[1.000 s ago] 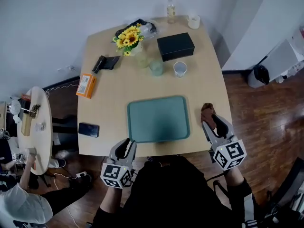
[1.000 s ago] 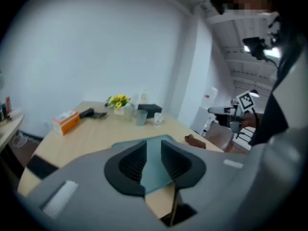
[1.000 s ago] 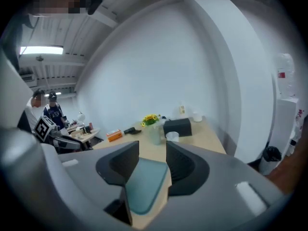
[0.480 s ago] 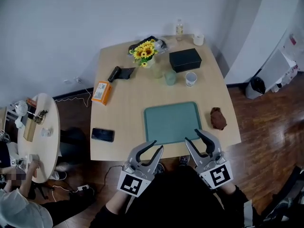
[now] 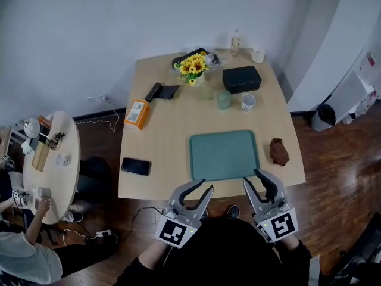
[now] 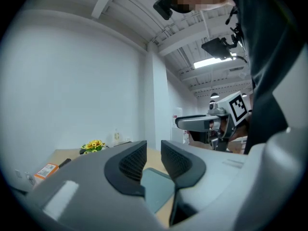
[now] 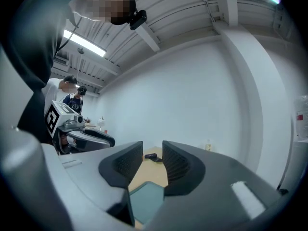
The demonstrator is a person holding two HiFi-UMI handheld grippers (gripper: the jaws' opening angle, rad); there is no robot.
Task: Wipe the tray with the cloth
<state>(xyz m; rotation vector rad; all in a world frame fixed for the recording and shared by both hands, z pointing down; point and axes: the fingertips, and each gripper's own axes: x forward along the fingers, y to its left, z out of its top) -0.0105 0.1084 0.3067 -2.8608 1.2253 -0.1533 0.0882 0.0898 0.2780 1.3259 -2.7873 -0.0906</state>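
The teal tray (image 5: 224, 155) lies near the table's front edge, and the brown cloth (image 5: 278, 152) sits crumpled on the wood just to its right. Both grippers hover off the front edge, pointing level at the tray. My left gripper (image 5: 198, 190) is open and holds nothing. My right gripper (image 5: 256, 181) has just been closing its jaws, but a gap remains and nothing is between them. The tray (image 6: 155, 190) shows through the left gripper (image 6: 154, 154) jaws. It also shows as the tray (image 7: 144, 196) below the right gripper (image 7: 153, 154).
At the table's back stand sunflowers (image 5: 193, 67), a black box (image 5: 241, 78), two cups (image 5: 224, 99) (image 5: 248, 102) and a bottle (image 5: 236, 39). An orange box (image 5: 137, 113) and a phone (image 5: 136, 166) lie on the left. A round side table (image 5: 50, 159) stands further left.
The right gripper has left the cloth at the table's right side and moved left to the tray's front, its jaws narrower. Both grippers have pulled back off the table edge.
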